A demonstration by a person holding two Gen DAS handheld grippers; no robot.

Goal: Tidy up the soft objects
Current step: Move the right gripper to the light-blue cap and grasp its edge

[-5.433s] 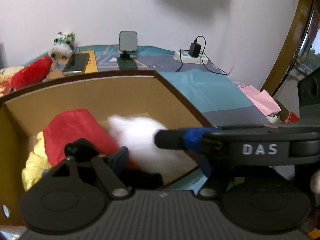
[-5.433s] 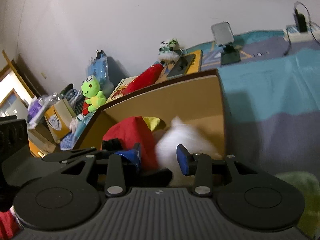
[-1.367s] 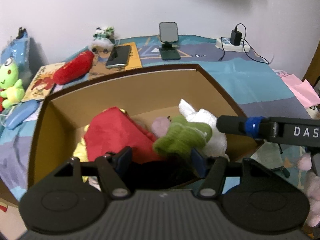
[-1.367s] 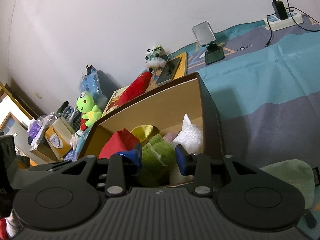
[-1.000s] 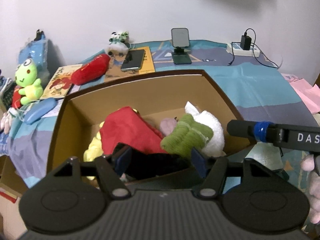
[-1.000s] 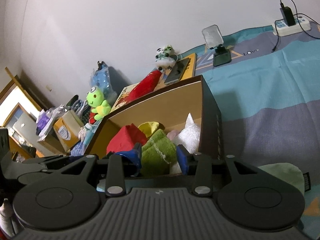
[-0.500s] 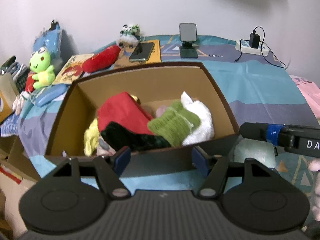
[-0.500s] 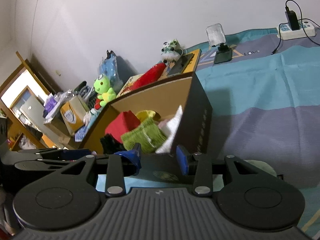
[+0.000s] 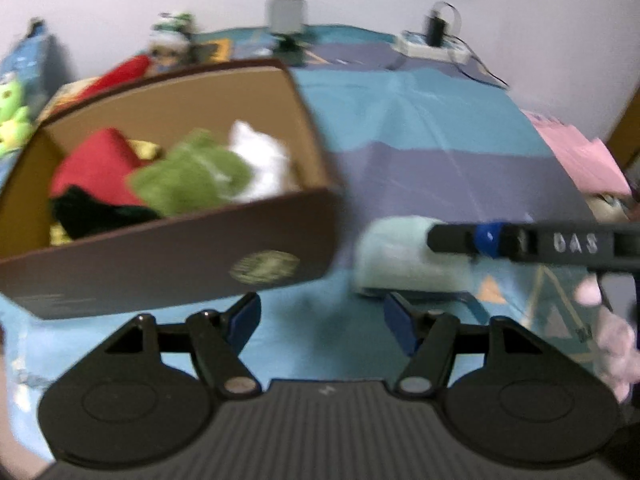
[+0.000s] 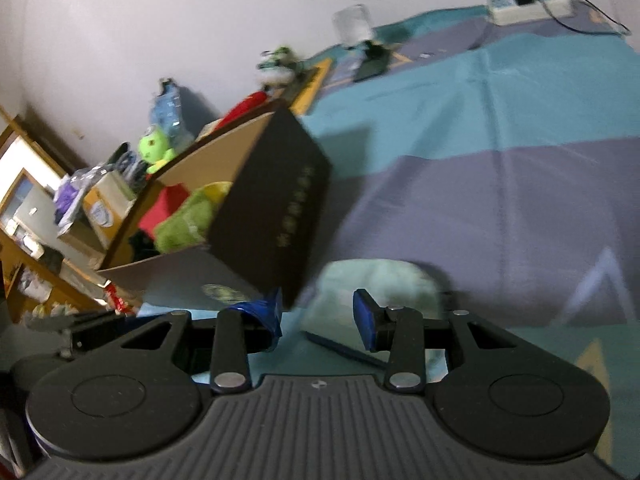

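Both hand-held grippers, left (image 9: 320,316) and right (image 10: 316,312), hung open and empty, right lined up toward the pale green towel (image 10: 372,280) beside the box (image 10: 272,216), likely next pick.

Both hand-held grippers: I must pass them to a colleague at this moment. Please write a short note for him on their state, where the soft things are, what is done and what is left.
Left hand-held gripper: open, empty, in front of the box.
Right hand-held gripper: open, empty, pointed at the pale green cloth.
In the box: red item, green plush, white plush, black item, some yellow behind.
Done: those items are in the box.
Left: the pale green cloth lies on the bedspread right of the box; a pink plush sits at the far right edge. Both views are blurred.
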